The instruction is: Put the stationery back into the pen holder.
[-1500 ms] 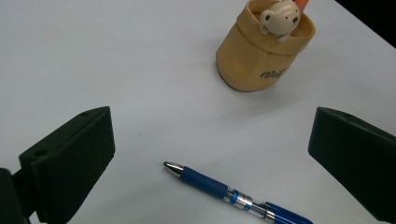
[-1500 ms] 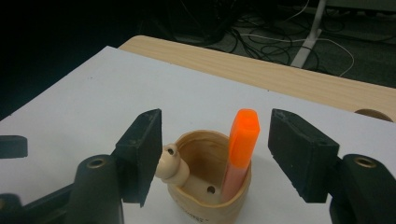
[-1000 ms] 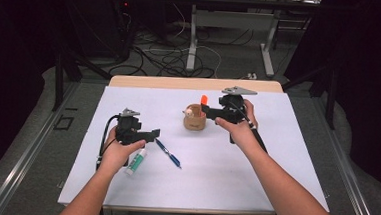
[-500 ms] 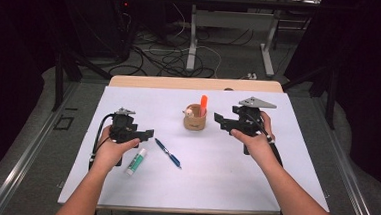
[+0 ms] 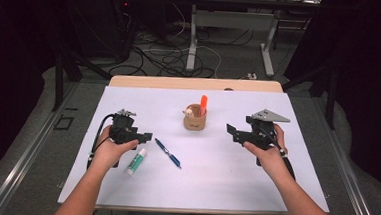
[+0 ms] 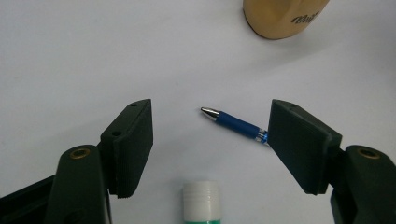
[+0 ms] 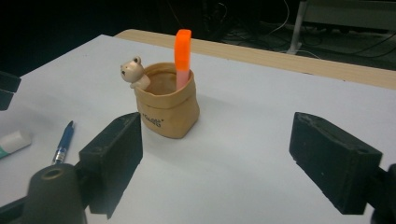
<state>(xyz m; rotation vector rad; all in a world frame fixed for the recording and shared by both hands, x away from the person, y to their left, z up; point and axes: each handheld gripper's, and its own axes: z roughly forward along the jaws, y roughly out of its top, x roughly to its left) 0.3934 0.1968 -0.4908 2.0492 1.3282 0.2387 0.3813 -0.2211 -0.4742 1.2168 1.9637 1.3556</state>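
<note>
Pen point(image 6: 236, 125) is lying near the tabletop's middle, light, stiff, slippery; left tongs point(image 6: 210, 140), empty and narrowing, should be pinching its barrel; right tongs point(image 7: 233, 163) are widening, empty.

Even overhead light on the white table point(image 5: 214, 184), surroundings nearly black. Soft shadows beside the pouch holder point(image 7: 168, 109) (high view slightly grainy). Near jaws sit slightly soft.

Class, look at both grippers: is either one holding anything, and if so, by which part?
Nothing is held. The left gripper has open jaws above the blue pen and glue stick; the right gripper is open, empty, facing the holder.
</note>
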